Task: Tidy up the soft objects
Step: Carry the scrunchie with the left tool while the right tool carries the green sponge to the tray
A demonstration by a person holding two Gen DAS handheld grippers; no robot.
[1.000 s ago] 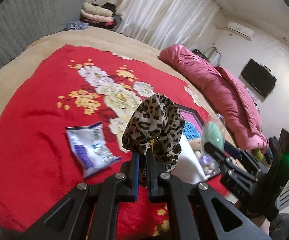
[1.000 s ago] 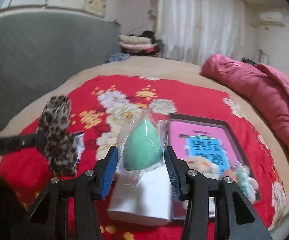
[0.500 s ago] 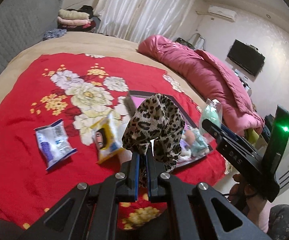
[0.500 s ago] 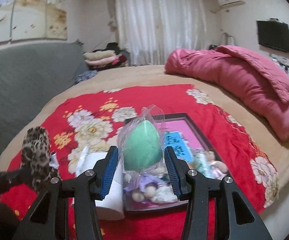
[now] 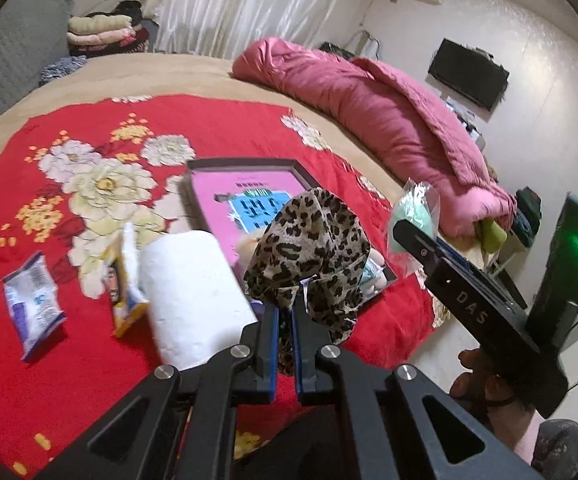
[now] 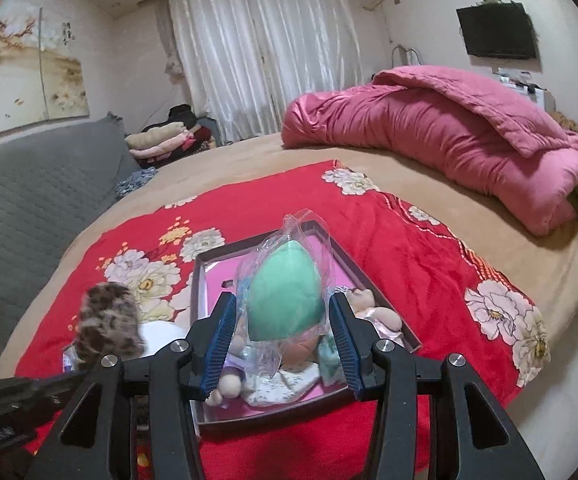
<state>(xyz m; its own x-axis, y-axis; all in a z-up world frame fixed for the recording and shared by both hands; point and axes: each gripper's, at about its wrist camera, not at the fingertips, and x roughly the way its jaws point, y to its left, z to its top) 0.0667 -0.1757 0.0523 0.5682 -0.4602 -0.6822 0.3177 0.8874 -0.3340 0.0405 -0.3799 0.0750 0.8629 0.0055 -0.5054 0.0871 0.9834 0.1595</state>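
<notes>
My left gripper (image 5: pixel 285 308) is shut on a leopard-print scrunchie (image 5: pixel 309 248) and holds it above the near edge of a dark tray with a pink lining (image 5: pixel 245 164). My right gripper (image 6: pixel 283 332) is shut on a green sponge egg in a clear bag (image 6: pixel 285 296), held above the same tray (image 6: pixel 205 256). The bagged egg also shows in the left wrist view (image 5: pixel 411 212). Small plush dolls (image 6: pixel 373 312) lie in the tray's near end. The scrunchie shows at the left of the right wrist view (image 6: pixel 107 324).
A white paper roll (image 5: pixel 193 292), a yellow snack pack (image 5: pixel 125 284) and a blue-white packet (image 5: pixel 33 300) lie on the red floral blanket (image 5: pixel 217 120). A pink duvet (image 6: pixel 449 132) is heaped at the far right. Folded clothes (image 6: pixel 161 144) sit at the back.
Both grippers have swung to the right and pulled back toward the bed's near edge, carrying their items. The tray and dolls now sit straight under the green egg. The grips are unchanged.
</notes>
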